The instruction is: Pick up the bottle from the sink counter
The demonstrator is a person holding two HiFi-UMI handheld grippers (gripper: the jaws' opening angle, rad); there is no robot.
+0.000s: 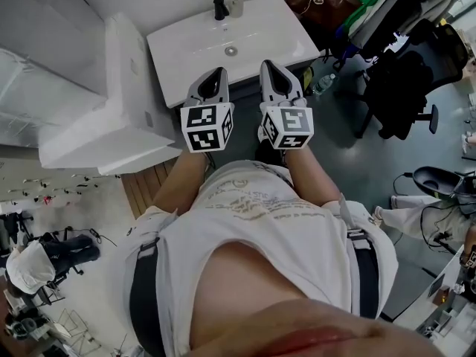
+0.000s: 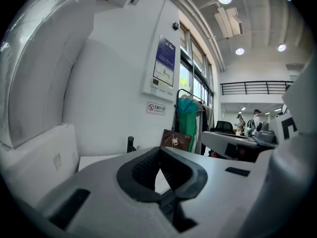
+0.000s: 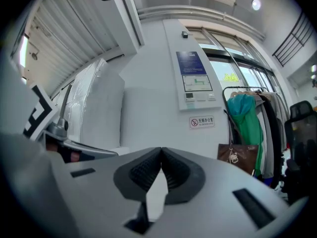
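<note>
The white sink counter (image 1: 186, 47) lies ahead of me in the head view, with a black tap (image 1: 220, 4) at its back edge. Just right of the tap stands a small pale thing (image 1: 236, 7), too small to tell whether it is the bottle. My left gripper (image 1: 218, 74) and right gripper (image 1: 268, 66) hover side by side over the counter's near edge, both short of the tap. Each is shut with nothing between its jaws. In the left gripper view the left gripper (image 2: 159, 150) points at the tap (image 2: 131, 144). In the right gripper view the right gripper (image 3: 161, 150) faces the white wall.
A large white foam block (image 1: 111, 117) stands against the counter's left side. A clear plastic bottle (image 1: 324, 82) lies on the floor right of the counter, near a black office chair (image 1: 405, 80). A brown bag (image 2: 176, 140) and green garment (image 2: 188, 120) hang beyond the sink.
</note>
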